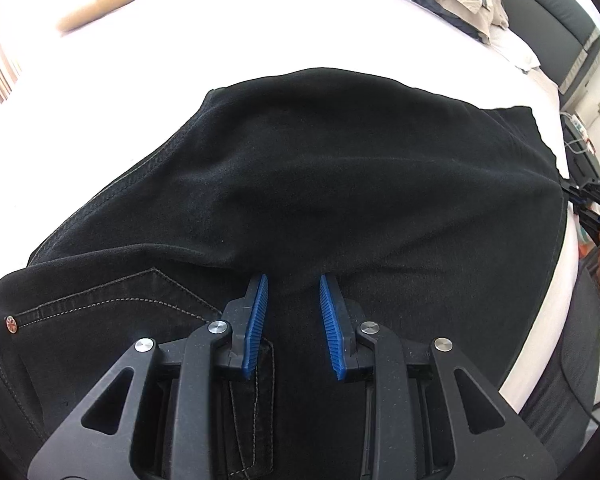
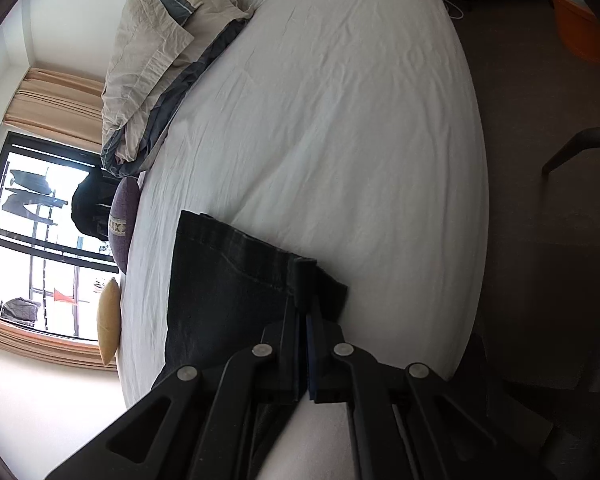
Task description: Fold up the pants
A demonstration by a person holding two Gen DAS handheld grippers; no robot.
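item: black pants on bed | right gripper clamped on hem | left gripper parted, holding nothing (hovering at waist) | risk: one-sided pull skews fold, hem slips

I see black pants with pale stitching | copper rivet | blue ribbed gripper pads | white bedsheet | beige-and-grey duvet | purple cushion | tan pillow | peach curtains

Pants on bed, crumpled duvet behind, cushions at far edge
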